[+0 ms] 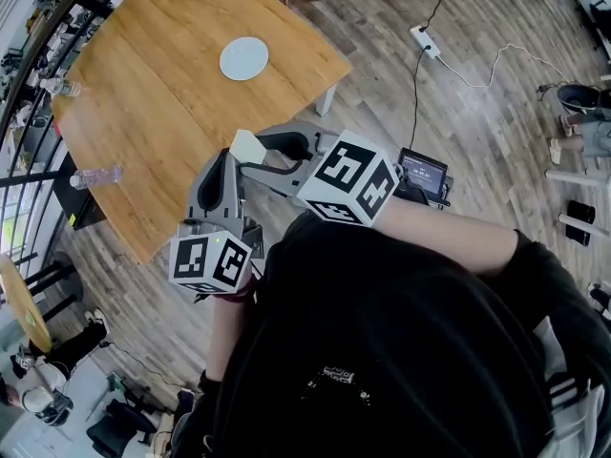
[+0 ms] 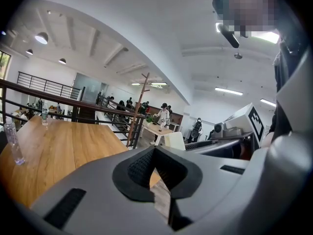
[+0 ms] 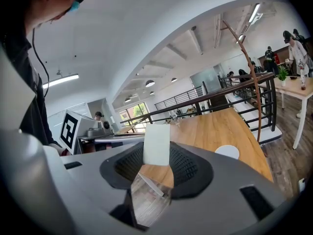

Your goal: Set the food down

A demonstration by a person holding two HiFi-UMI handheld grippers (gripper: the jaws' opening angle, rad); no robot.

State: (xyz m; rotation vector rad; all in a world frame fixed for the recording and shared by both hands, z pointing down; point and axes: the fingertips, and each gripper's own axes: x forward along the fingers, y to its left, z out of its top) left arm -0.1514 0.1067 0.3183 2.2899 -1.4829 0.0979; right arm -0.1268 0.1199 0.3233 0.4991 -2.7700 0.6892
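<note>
My right gripper (image 1: 250, 153) is shut on a pale, cream-coloured block of food (image 1: 249, 146), held just off the near edge of the wooden table (image 1: 162, 113). In the right gripper view the block (image 3: 157, 144) stands upright between the black pads, above the gripper (image 3: 157, 155). A round white plate (image 1: 244, 58) lies bare at the table's far side, also visible as the plate (image 3: 227, 152) ahead to the right. My left gripper (image 1: 216, 172) hangs beside the right one. In its own view the left gripper (image 2: 155, 150) has its pad tips together with nothing in them.
Two clear plastic bottles (image 1: 95, 176) (image 1: 59, 86) stand along the table's left edge by a black railing (image 1: 38, 55). A power strip (image 1: 425, 41) and cables lie on the wood floor to the right. A small round table (image 1: 24, 303) and seated people are at lower left.
</note>
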